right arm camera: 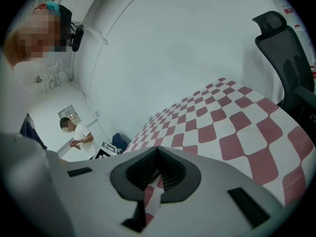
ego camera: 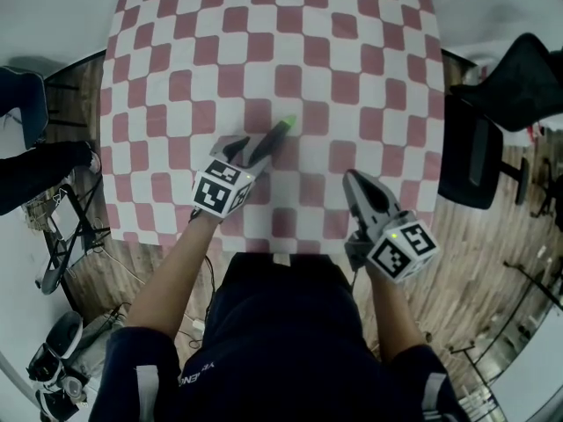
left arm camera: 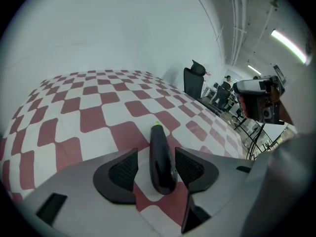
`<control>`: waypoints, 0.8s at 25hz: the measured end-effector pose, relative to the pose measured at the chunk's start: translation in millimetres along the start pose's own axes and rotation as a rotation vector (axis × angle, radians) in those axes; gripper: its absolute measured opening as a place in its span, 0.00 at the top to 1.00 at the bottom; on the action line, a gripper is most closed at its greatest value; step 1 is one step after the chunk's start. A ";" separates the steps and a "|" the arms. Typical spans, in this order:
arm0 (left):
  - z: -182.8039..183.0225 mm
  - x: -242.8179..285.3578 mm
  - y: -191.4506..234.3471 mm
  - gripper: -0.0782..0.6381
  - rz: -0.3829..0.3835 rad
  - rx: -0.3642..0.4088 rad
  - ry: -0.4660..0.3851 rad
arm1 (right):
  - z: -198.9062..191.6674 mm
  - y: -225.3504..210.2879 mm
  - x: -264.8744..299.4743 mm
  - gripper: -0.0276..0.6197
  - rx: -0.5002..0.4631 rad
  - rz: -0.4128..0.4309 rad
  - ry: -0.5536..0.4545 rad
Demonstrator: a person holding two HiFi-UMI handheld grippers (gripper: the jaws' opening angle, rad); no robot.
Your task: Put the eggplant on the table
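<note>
Left tool (ego camera: 248,155) was angled down over the near-middle of the red-and-white checked tabletop (ego camera: 264,42), jaws spread wide. The dark purple eggplant with a green stem tip (left arm camera: 160,157) lay flat on the cloth between the pads, stem pointing far, with a gap on the left pad's side, so nothing gripped it. It rested on its own weight, and I judged the placing done, bar pulling the tool away. Right tool (ego camera: 354,181) sat at the near right edge, jaws closed together and empty, probably parked clear of the drop spot.
</note>
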State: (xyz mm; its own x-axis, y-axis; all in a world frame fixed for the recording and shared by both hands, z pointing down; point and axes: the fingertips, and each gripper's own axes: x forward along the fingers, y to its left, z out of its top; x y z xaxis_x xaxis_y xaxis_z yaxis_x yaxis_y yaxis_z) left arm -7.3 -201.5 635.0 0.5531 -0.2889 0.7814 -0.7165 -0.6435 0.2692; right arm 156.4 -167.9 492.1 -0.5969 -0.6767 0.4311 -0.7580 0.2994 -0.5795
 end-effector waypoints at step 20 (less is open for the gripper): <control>80.0 -159.0 -46.0 0.73 -0.056 -0.019 -0.387 | 49.6 75.4 -15.3 0.93 -0.138 0.050 -0.112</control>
State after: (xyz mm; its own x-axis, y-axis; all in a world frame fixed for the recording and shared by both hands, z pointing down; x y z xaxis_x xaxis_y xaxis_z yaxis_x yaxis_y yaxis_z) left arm -28.2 -182.7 453.3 0.7088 -0.5018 0.4958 -0.6861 -0.6539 0.3190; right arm 121.4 -168.4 407.4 -0.6079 -0.7268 0.3197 -0.7614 0.4193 -0.4943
